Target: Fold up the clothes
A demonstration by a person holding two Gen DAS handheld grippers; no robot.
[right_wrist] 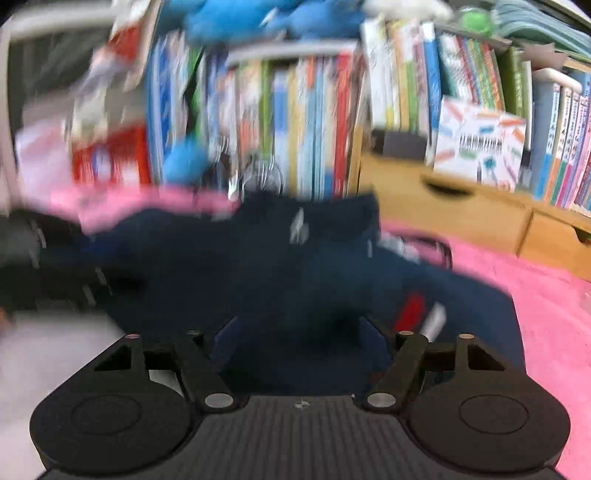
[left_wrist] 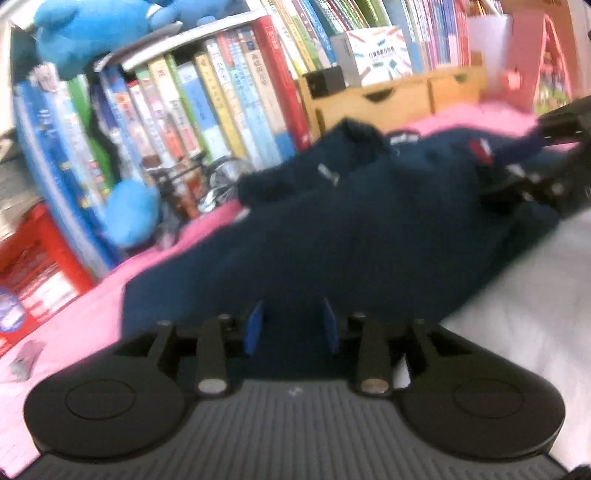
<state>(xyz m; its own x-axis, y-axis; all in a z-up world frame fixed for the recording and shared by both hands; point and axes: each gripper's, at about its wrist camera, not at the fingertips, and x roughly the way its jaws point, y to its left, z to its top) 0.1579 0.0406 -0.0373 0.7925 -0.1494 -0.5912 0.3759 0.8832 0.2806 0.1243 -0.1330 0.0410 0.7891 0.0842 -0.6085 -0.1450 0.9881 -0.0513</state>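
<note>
A dark navy garment [left_wrist: 351, 229] lies bunched on a pink blanket [left_wrist: 85, 321]; it also shows in the blurred right wrist view [right_wrist: 258, 266]. My left gripper [left_wrist: 291, 326] has its blue pads [left_wrist: 254, 326] apart, with the garment's near edge between them. My right gripper [right_wrist: 299, 343] is wide open over the navy cloth, its fingers mostly hidden against the dark fabric. The right gripper shows in the left wrist view [left_wrist: 554, 162] at the garment's far right end. The left gripper appears at the left edge of the right wrist view [right_wrist: 33, 266].
A shelf of upright books [left_wrist: 207, 107] runs along the back. Blue plush toys [left_wrist: 92, 33] sit on and beside the books. A wooden drawer box [left_wrist: 399, 96] and a pink cardboard house [left_wrist: 532, 62] stand at the back right. White sheet [left_wrist: 524, 306] lies to the right.
</note>
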